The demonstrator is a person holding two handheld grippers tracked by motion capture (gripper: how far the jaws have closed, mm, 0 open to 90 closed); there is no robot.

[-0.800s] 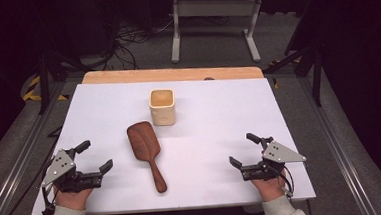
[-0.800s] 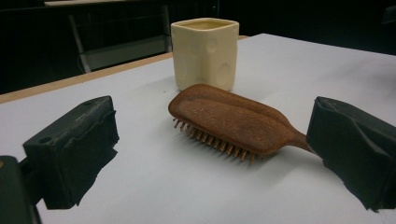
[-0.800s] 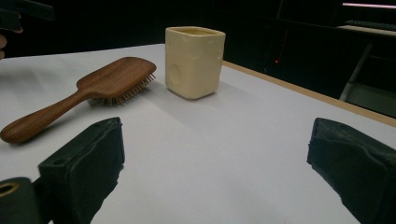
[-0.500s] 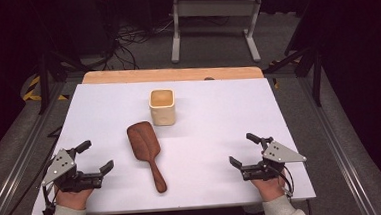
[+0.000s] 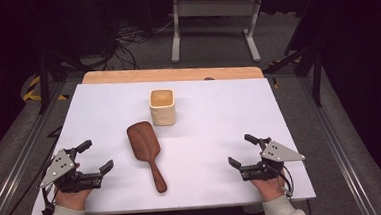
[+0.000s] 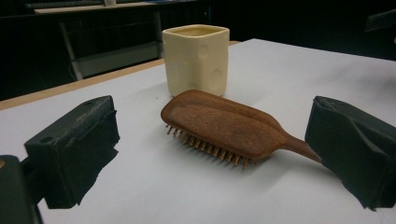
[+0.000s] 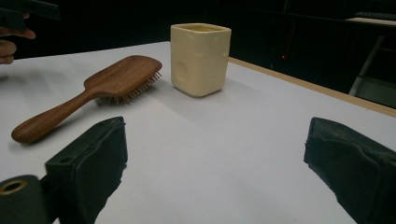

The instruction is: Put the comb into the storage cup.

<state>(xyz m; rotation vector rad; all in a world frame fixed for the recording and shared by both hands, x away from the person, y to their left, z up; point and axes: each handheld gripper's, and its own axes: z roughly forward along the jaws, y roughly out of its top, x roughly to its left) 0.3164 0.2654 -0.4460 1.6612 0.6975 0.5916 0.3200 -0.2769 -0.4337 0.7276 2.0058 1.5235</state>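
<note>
- Dark room, white table top (image 5: 200,137) with a wood strip along its far edge.
- Near edge: left gripper (image 5: 95,156) and right gripper (image 5: 241,150), jaws spread, nothing between them, both resting well apart from the brush.
- Hairbrush (image 5: 146,150) lies mid-table, bristles down, handle toward the person: smooth dark wood, oval head, slim rounded handle.
- Best grab is likely across the handle; the head looks too wide.
- Behind it, near but apart: cream cup (image 5: 162,106), glossy ceramic, squarish, dimpled sides, upright.
</note>
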